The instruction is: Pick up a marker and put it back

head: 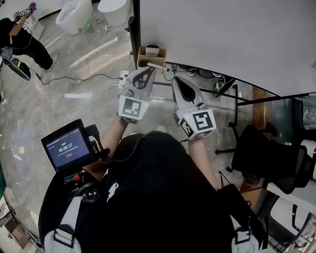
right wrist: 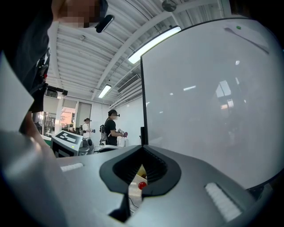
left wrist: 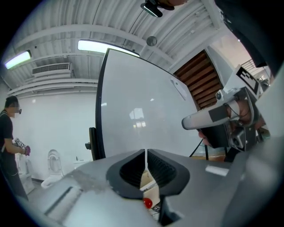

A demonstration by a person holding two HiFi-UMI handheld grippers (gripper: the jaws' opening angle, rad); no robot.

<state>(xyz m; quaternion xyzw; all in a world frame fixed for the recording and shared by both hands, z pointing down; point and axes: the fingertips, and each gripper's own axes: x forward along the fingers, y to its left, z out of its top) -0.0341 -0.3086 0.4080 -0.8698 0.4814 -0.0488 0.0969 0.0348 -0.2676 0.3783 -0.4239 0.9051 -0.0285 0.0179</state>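
A whiteboard (head: 222, 39) stands above a cardboard box (head: 144, 60). The left gripper (head: 149, 69) reaches the box, with the right gripper (head: 176, 80) beside it. Each has its 2 jaws drawn together on nothing. What looks like a marker's red end (left wrist: 147, 203) sits below the pads, untouched.

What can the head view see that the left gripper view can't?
Only the head view shows the small dark timer screen and the thin white cable on the floor. Only the left gripper view shows the long glowing ceiling light and the brown slatted panel. Both show the big white board and the white toilet.
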